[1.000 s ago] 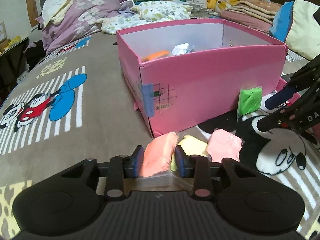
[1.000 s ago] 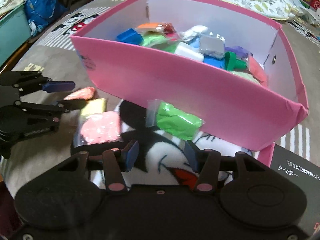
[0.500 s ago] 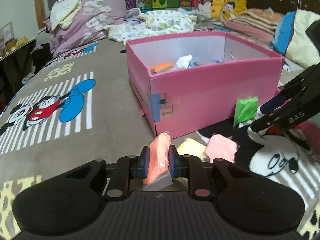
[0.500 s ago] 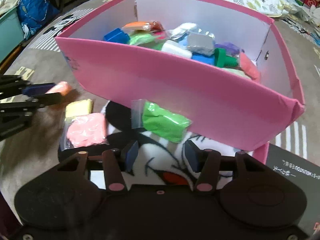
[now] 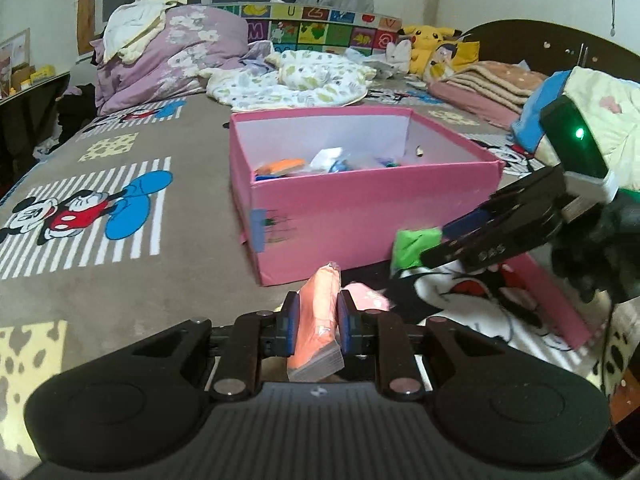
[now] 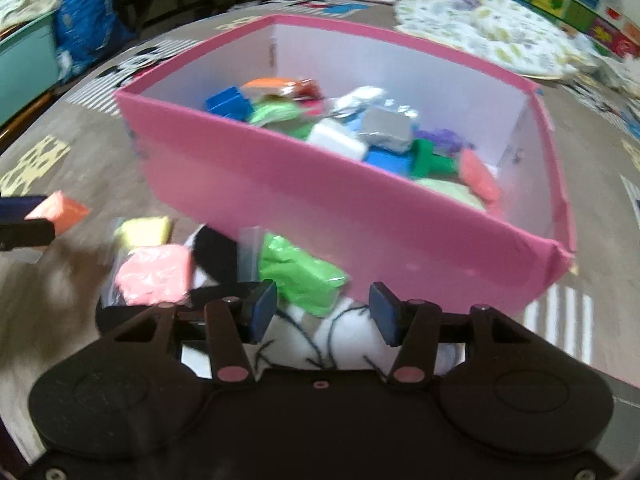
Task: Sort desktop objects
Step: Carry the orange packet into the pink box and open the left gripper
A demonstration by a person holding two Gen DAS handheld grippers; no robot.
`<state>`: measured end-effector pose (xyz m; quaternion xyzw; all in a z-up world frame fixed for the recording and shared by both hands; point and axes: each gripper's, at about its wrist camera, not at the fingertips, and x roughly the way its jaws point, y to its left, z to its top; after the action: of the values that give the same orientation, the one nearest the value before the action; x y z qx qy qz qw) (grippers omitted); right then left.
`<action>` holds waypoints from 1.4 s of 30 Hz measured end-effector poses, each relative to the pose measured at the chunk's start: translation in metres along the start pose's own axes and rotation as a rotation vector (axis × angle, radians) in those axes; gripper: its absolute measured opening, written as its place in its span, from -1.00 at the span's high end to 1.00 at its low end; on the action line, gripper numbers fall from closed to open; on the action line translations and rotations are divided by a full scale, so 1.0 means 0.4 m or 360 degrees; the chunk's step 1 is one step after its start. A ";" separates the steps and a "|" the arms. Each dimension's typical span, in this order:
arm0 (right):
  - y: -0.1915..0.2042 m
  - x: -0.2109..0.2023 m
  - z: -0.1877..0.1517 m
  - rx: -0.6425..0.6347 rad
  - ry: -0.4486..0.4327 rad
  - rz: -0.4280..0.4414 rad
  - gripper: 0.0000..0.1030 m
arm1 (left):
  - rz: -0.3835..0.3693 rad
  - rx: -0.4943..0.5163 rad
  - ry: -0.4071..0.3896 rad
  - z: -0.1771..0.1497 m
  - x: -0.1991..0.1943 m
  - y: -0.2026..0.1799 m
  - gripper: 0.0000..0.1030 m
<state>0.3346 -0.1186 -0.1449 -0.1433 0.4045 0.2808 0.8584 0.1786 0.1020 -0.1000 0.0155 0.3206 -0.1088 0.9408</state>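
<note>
My left gripper (image 5: 318,322) is shut on an orange clay packet (image 5: 318,320) and holds it above the blanket, in front of the pink box (image 5: 360,220). The packet also shows at the left edge of the right wrist view (image 6: 60,212). My right gripper (image 6: 322,314) is open, its fingers on either side of a green clay packet (image 6: 300,274) that leans against the box wall (image 6: 320,204). The green packet also shows in the left wrist view (image 5: 414,246). A pink packet (image 6: 154,274) and a yellow packet (image 6: 144,230) lie on the blanket to its left.
The pink box holds several clay packets and blocks (image 6: 360,132). It stands on a Mickey Mouse blanket (image 5: 100,208) on a bed. Pillows, quilts and plush toys (image 5: 424,46) lie beyond. A pink lid (image 5: 548,300) lies at the right.
My left gripper closed on the orange packet and lifted it off the blanket. My right gripper moved forward to the green packet, still open.
</note>
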 end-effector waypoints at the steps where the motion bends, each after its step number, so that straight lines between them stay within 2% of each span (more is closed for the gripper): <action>1: 0.005 0.000 -0.001 -0.0042 -0.0007 0.0009 -0.01 | -0.0003 -0.0004 -0.0005 0.002 -0.002 -0.002 0.65; 4: 0.014 -0.005 0.000 -0.0094 0.0002 0.0108 -0.01 | -0.0011 -0.0015 -0.0022 0.008 -0.009 -0.006 0.65; 8: 0.017 -0.007 -0.008 -0.0126 0.0080 0.0285 0.01 | -0.0020 -0.0017 -0.0067 0.024 -0.034 -0.008 0.65; 10: 0.022 -0.010 -0.017 -0.0186 0.0106 0.0318 0.04 | -0.0028 -0.0015 -0.0092 0.034 -0.049 -0.010 0.65; 11: 0.028 -0.012 -0.021 -0.0227 0.0105 0.0302 0.12 | -0.0031 -0.0011 -0.0102 0.040 -0.055 -0.011 0.65; 17: 0.074 -0.030 -0.022 -0.0487 -0.0006 0.0072 0.17 | -0.0050 0.0024 -0.0147 0.077 -0.077 -0.029 0.65; 19: 0.083 -0.030 -0.018 -0.0523 0.0002 0.0092 0.30 | -0.0055 0.0033 -0.0157 0.085 -0.082 -0.035 0.65; 21: 0.089 -0.029 -0.020 -0.0581 0.0050 0.0183 0.49 | -0.0057 0.0039 -0.0165 0.093 -0.085 -0.039 0.65; 22: 0.093 -0.030 -0.024 -0.0611 0.0076 0.0229 0.49 | -0.0057 0.0041 -0.0169 0.096 -0.086 -0.040 0.65; 25: 0.102 -0.031 -0.042 -0.0723 0.0080 0.0161 0.50 | -0.0064 0.0047 -0.0175 0.106 -0.087 -0.041 0.65; 28: 0.094 -0.034 -0.050 -0.0738 0.0063 0.0109 0.49 | -0.0063 0.0049 -0.0180 0.115 -0.086 -0.041 0.65; 31: 0.107 -0.039 -0.048 -0.0753 0.0030 0.0138 0.38 | -0.0071 0.0041 -0.0183 0.126 -0.081 -0.041 0.65; 33: 0.122 -0.037 -0.048 -0.0773 0.0007 0.0149 -0.06 | -0.0073 0.0044 -0.0183 0.135 -0.075 -0.042 0.65; 36: 0.137 -0.038 -0.045 -0.0764 -0.0002 0.0194 -0.09 | -0.0087 0.0032 -0.0185 0.152 -0.063 -0.040 0.65; 42: 0.118 -0.029 -0.019 -0.0501 0.0032 0.0335 -0.14 | -0.0089 0.0026 -0.0206 0.189 -0.042 -0.040 0.65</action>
<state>0.2957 -0.0886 -0.1418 -0.2356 0.3770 0.4276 0.7871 0.2077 0.0821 -0.0292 0.0072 0.2585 -0.1383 0.9560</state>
